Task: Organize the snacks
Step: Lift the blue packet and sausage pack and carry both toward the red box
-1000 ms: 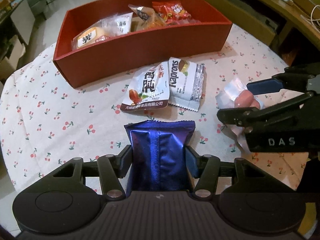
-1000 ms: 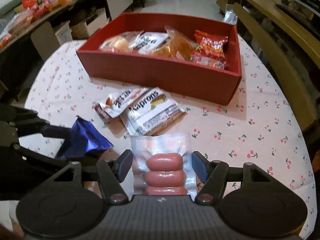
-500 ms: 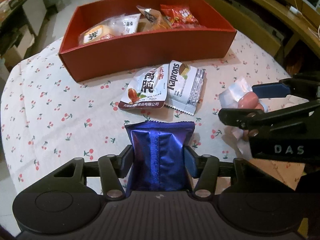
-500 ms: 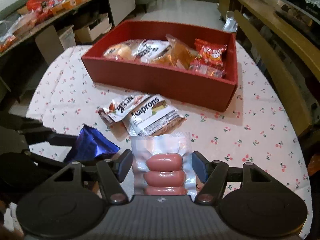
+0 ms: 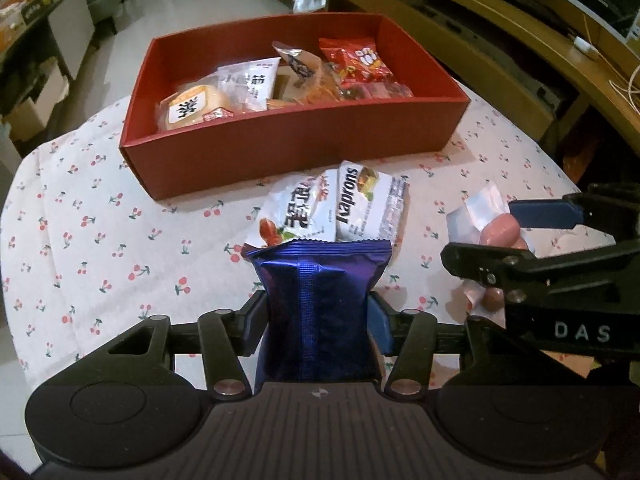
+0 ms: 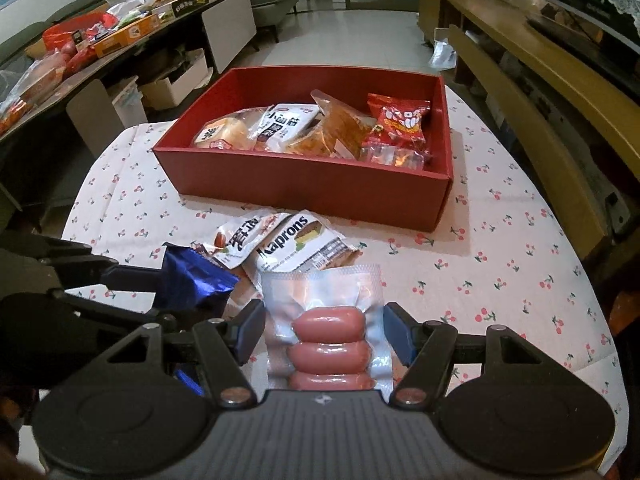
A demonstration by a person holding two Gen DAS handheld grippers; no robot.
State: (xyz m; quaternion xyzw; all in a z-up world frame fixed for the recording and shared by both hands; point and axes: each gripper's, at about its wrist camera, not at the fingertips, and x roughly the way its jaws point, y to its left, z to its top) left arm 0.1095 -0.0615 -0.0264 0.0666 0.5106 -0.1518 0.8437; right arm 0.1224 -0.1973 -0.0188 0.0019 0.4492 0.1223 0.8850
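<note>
Left hand-held gripper [image 5: 318,314] pinches the blue packet [image 5: 318,300]; right hand-held gripper [image 6: 324,330] clamps the sausage pack [image 6: 326,332], both above the surface [image 5: 100,240], red box [image 5: 296,140] ahead.

The box [image 6: 304,192] is sitting on the desk [image 6: 500,280], holding several snack packets. Two packets [image 6: 280,246] are lying overlapping just before it. Nearer still, the foil packet [image 5: 320,304] is sitting left of the sausage pack [image 6: 326,328].
</note>
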